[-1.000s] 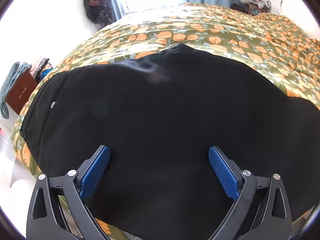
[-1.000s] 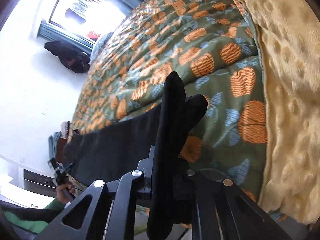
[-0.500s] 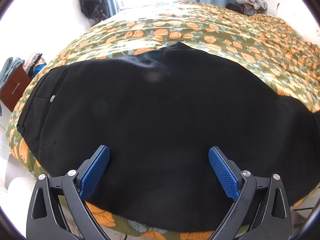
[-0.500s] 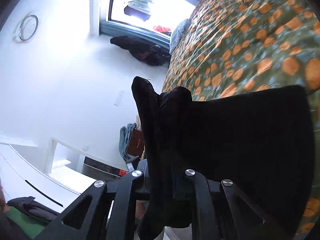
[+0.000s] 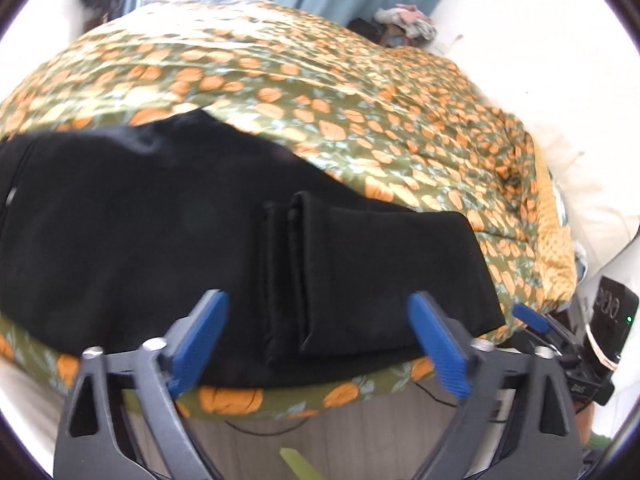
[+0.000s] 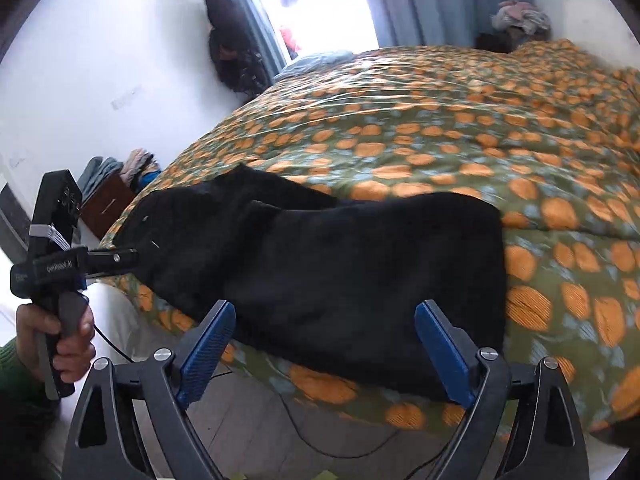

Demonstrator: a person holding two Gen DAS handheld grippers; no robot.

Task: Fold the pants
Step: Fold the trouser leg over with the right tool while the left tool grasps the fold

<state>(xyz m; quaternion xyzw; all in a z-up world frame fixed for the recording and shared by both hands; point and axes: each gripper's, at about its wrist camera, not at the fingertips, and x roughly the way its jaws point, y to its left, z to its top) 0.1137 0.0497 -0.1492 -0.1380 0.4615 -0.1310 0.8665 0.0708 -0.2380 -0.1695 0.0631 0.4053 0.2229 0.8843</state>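
At the near edge of the bed, your left gripper [image 5: 318,344] hangs with its blue-padded fingers [image 5: 200,336] spread wide and nothing between them; the black fabric pants [image 5: 168,240] lie just beyond the tips, not touched. Your right gripper [image 6: 324,354] is likewise spread wide and empty, its blue pads [image 6: 440,354] framing the near edge of the same garment without contact. The pants [image 6: 340,272] lie flat on the green quilted bedspread with orange flower print [image 5: 320,92], along its near edge, with the leg end folded back over the middle: in the left wrist view the doubled hems show as a vertical band roughly midway between the fingers, and the upper layer runs off to the right to a fold. In the right wrist view your left hand [image 6: 60,332] grips the handle of the left tool at the far left, its nose near the waist end of the garment. Blue-grey curtains [image 6: 420,0] hang behind the bed; the left wrist view is somewhat blurred.
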